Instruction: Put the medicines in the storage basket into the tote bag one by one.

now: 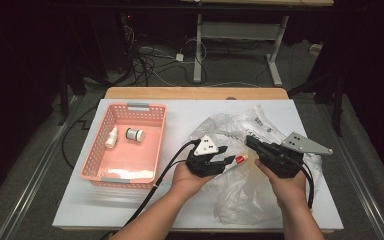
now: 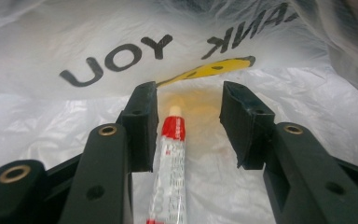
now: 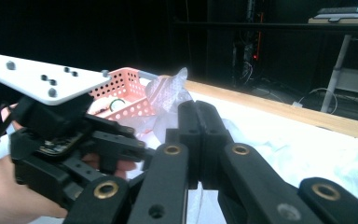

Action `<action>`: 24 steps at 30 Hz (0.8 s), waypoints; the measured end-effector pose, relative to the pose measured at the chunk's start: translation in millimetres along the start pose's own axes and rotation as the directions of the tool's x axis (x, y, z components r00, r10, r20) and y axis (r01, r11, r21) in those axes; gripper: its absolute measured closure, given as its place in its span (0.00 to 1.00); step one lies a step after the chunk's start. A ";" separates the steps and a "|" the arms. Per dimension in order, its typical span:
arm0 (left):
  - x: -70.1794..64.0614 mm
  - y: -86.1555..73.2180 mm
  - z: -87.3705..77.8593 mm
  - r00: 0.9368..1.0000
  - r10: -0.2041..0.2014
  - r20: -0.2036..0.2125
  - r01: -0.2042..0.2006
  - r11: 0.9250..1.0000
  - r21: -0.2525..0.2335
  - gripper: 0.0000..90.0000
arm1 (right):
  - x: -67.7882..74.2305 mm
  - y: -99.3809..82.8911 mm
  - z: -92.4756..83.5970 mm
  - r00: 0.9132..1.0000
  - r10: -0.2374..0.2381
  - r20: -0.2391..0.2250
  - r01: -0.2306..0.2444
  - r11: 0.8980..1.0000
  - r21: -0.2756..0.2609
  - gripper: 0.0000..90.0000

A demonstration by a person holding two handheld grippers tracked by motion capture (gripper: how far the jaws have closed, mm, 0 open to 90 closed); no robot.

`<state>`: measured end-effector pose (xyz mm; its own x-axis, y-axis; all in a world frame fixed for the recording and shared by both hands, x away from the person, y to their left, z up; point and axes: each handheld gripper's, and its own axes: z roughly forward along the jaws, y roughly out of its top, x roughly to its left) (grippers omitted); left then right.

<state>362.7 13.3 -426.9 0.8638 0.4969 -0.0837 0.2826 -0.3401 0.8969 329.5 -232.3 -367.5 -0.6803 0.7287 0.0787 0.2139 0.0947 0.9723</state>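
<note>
A small white tube with a red cap [image 2: 170, 163] lies between the jaws of my left gripper [image 2: 189, 100], close against the left jaw. The jaws stand wide apart, so the gripper is open. From above, the tube's red cap [image 1: 240, 159] pokes out past my left gripper [image 1: 226, 156] toward the right. A clear plastic bag [image 1: 240, 190] printed "THANK YOU" [image 2: 121, 58] spreads under and around both grippers. My right gripper [image 1: 250, 141] [image 3: 198, 109] is shut on a fold of the bag's film [image 3: 168, 93], which stands up just behind the jaws.
A pink basket [image 1: 152, 145] stands at the left of the white table top [image 1: 80, 200]. It holds a small white bottle [image 1: 111, 137] and a round white jar [image 1: 134, 134]. A table frame and cables sit on the floor beyond the far edge.
</note>
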 end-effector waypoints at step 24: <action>-6.8 -19.4 -66.5 1.000 -0.020 -0.020 0.020 1.000 0.023 0.13 | 2.1 -3.9 -0.9 1.000 -0.006 0.007 0.006 1.000 0.015 1.00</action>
<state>323.6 69.6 -414.9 0.8497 0.5190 -0.0928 0.3093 -0.3482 0.8849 326.6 -231.7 -370.9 -0.6765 0.7330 0.0714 0.2203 0.1089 0.9693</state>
